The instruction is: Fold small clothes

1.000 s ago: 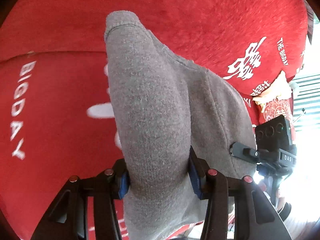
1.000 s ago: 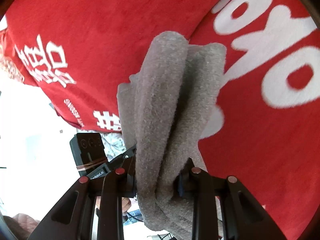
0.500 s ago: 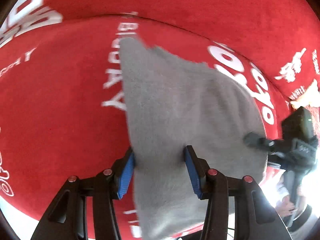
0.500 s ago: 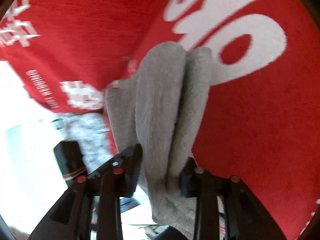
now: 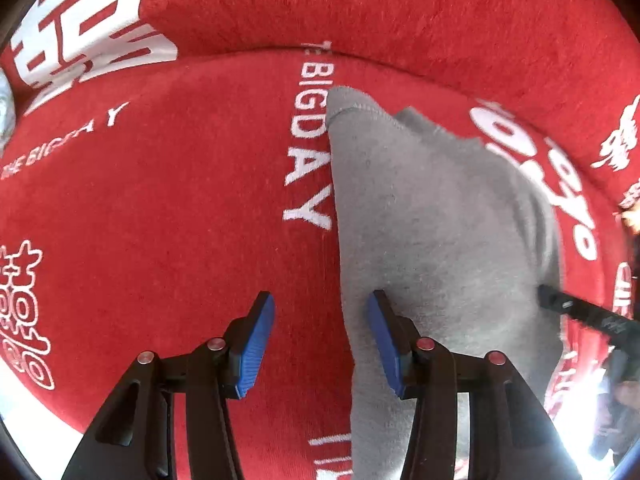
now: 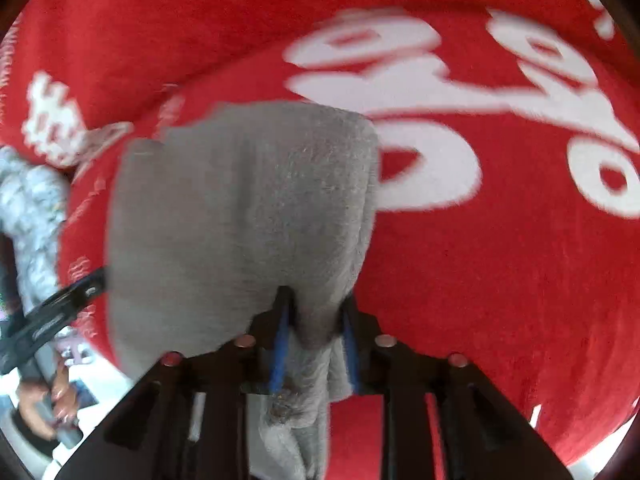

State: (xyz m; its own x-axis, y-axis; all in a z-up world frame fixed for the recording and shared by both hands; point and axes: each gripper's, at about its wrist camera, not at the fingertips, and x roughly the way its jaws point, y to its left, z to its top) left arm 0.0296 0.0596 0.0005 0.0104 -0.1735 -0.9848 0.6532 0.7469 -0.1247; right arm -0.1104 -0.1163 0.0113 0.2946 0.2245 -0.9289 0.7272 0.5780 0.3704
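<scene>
A grey knitted garment (image 5: 432, 216) lies spread on a red plush blanket with white lettering (image 5: 168, 208). The left wrist view shows the left gripper (image 5: 321, 328) with blue pads apart, gripping nothing; the cloth's straight edge runs just inside its right pad, red blanket filling the gap. Only the right wrist view shows the right gripper (image 6: 314, 340), whose jaws have just been closing, pinching a bunched fold of the garment (image 6: 244, 216). At that view's left edge, a hand (image 6: 40, 400) holds the other tool.
</scene>
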